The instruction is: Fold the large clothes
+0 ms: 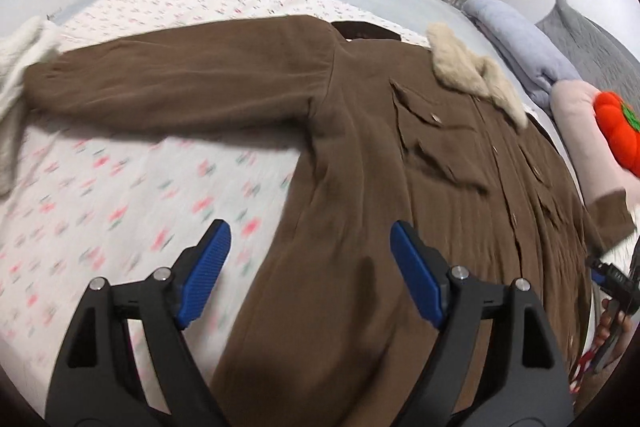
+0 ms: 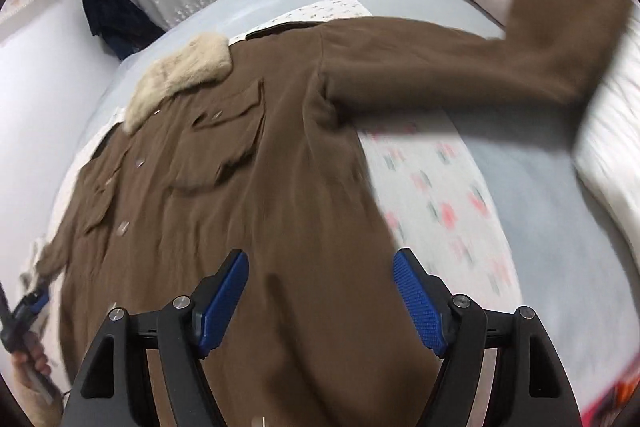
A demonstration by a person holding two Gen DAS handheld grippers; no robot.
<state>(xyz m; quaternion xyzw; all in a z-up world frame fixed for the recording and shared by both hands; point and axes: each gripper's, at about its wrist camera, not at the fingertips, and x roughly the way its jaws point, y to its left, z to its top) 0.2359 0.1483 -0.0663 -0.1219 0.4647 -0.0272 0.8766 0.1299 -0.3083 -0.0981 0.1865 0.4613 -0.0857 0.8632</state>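
A large brown coat (image 1: 360,155) with a beige fur collar (image 1: 476,75) lies flat, front up, on the bed; it also shows in the right wrist view (image 2: 248,195). One sleeve (image 1: 168,79) stretches out to the left. The other sleeve (image 2: 460,59) stretches right, its cuff resting on the pink pillow. My left gripper (image 1: 310,235) is open and empty above the coat's left side edge. My right gripper (image 2: 320,267) is open and empty above the coat's right side.
The bed has a floral sheet (image 1: 100,195) over a grey cover (image 2: 560,211). A folded blue blanket (image 1: 516,39), a pink pillow (image 1: 576,115) and an orange plush (image 1: 620,131) lie by the collar. A white garment (image 1: 20,75) lies at the left.
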